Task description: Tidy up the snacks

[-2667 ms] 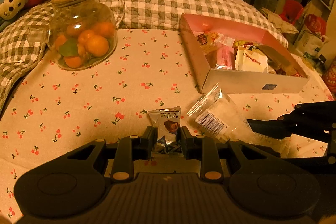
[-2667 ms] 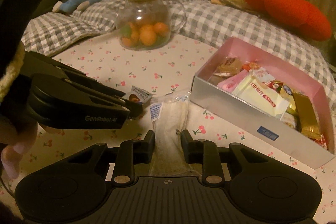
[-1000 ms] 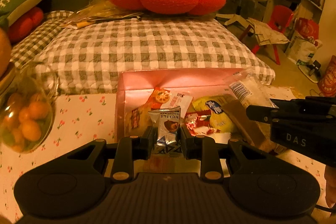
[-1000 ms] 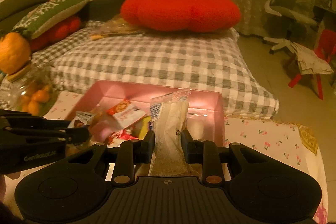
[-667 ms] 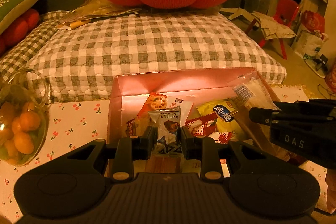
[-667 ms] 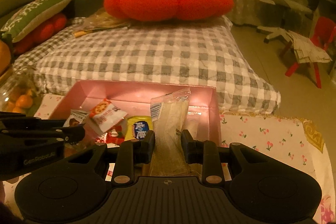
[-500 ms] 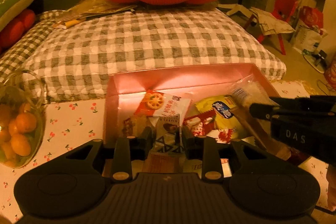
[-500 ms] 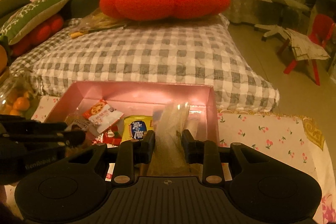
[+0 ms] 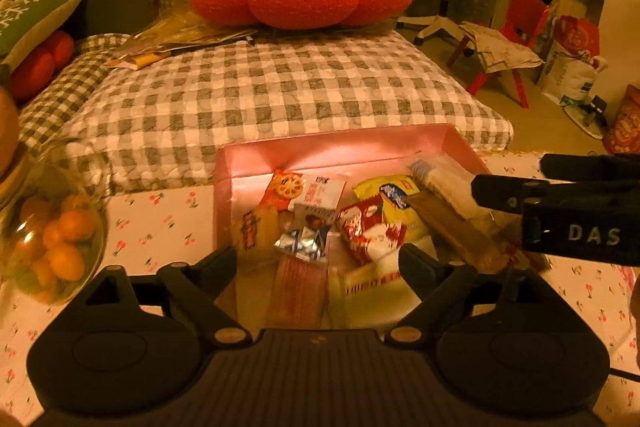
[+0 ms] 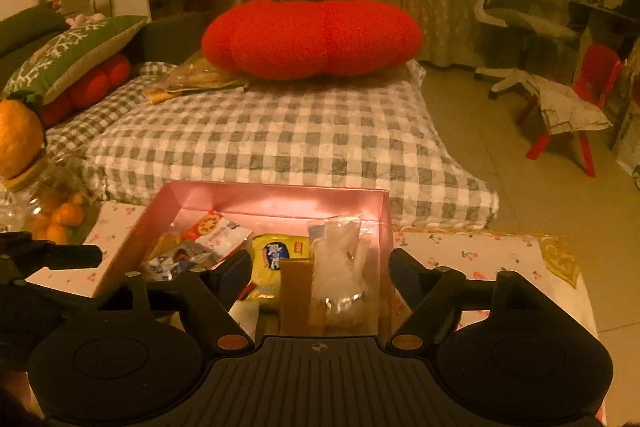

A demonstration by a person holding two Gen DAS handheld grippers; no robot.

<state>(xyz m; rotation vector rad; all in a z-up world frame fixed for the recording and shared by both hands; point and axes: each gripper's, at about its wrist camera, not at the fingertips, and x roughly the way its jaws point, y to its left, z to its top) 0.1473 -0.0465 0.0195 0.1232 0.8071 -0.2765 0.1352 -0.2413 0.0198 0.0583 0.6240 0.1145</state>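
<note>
Both snacks now dropped into pink box (image 9: 340,151); left tool (image 9: 318,261) and right tool (image 10: 320,273) opening, nothing between; release step, next lift clear.

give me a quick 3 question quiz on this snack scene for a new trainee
1. True or false: the silver truffle packet lies inside the pink box.
2. What lies in the box between the fingers of the right gripper? A) an orange B) the clear plastic bag C) a book
3. Fill in: the glass jar on the tablecloth holds small ______.

Key
1. True; it lies loose among the other snacks, with the jaws of the left gripper opening and off it.
2. B; the jaws are opening and do not press on it.
3. Oranges.
</note>
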